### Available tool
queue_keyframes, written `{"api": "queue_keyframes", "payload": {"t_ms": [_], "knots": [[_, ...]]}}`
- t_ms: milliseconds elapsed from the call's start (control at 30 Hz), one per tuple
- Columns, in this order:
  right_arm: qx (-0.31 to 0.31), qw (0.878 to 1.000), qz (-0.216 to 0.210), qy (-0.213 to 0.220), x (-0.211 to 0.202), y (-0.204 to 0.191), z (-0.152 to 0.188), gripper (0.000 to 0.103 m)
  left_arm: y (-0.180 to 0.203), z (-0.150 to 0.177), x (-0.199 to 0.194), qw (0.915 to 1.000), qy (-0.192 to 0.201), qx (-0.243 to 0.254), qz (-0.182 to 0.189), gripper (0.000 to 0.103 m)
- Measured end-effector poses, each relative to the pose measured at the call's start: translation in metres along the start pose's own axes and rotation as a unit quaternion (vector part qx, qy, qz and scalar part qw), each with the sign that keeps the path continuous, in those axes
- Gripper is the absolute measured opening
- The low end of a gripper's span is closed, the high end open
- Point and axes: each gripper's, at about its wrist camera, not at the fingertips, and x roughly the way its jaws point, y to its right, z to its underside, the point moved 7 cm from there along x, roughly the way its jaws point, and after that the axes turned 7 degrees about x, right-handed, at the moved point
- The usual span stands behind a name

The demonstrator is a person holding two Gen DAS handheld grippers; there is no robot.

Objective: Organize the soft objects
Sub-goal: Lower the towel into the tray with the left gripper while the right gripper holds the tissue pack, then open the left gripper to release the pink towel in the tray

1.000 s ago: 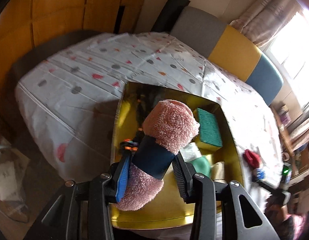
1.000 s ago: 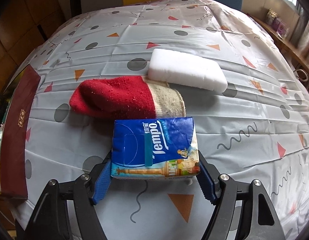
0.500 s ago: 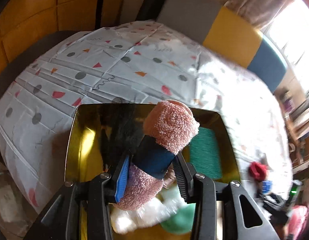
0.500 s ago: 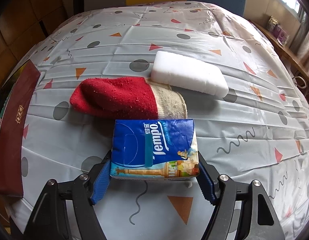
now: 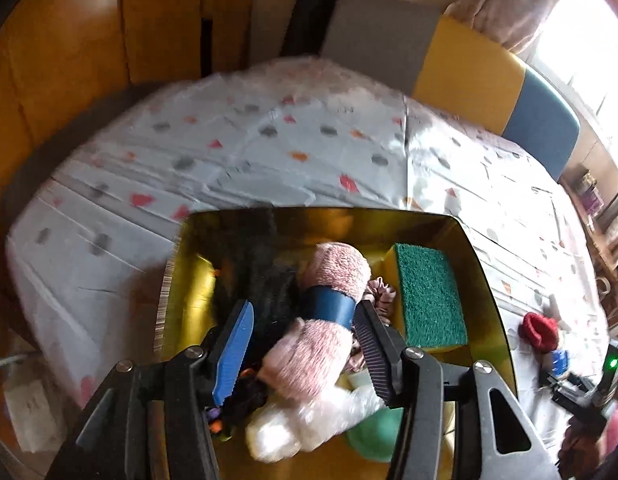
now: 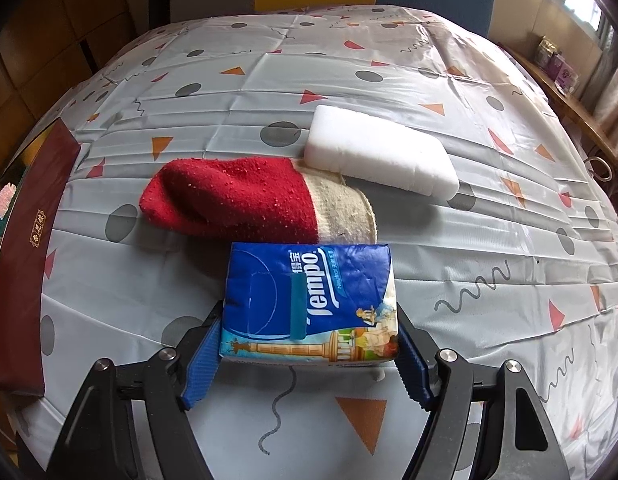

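Note:
My left gripper (image 5: 305, 314) hangs over the gold box (image 5: 487, 280), and its jaws are opening. The pink rolled towel with a blue band (image 5: 321, 320) lies between them on the things in the box. It leans against the right pad, and the blue left pad (image 5: 233, 352) stands clear of it. My right gripper (image 6: 309, 320) is shut on the blue Tempo tissue pack (image 6: 309, 296), just above the tablecloth. Behind the pack lie a red sock with a beige cuff (image 6: 237, 200) and a white sponge (image 6: 381, 160).
Inside the box are a green scouring sponge (image 5: 429, 296), a black fuzzy item (image 5: 265, 280), a pink scrunchie (image 5: 383, 292), a white bag (image 5: 309, 420) and a green object (image 5: 373, 436). A dark red lid (image 6: 33, 256) lies at the table's left edge. Chairs stand behind the table.
The left gripper has moved over the box and its jaws have widened. The pink towel has sunk from the grip onto the box's contents. The right gripper and tissue pack have stayed put.

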Motion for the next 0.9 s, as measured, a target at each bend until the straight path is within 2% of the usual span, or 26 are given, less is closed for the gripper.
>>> {"api": "queue_keyframes", "payload": {"t_ms": [200,567,900], "knots": [[-0.007,1.0,0.004,0.006,0.0,0.0,0.001,0.075,0.005,0.019,-0.04,0.9977,0.048,0.029,-0.038,0.053],[-0.015,1.0,0.009,0.015,-0.003,-0.002,0.004,0.073,0.011,0.053,-0.056,0.9967,0.047,0.049,-0.046,0.054],[-0.016,1.0,0.01,0.017,-0.004,-0.001,0.005,0.074,0.012,0.061,-0.062,0.9967,0.048,0.05,-0.043,0.054]]}}
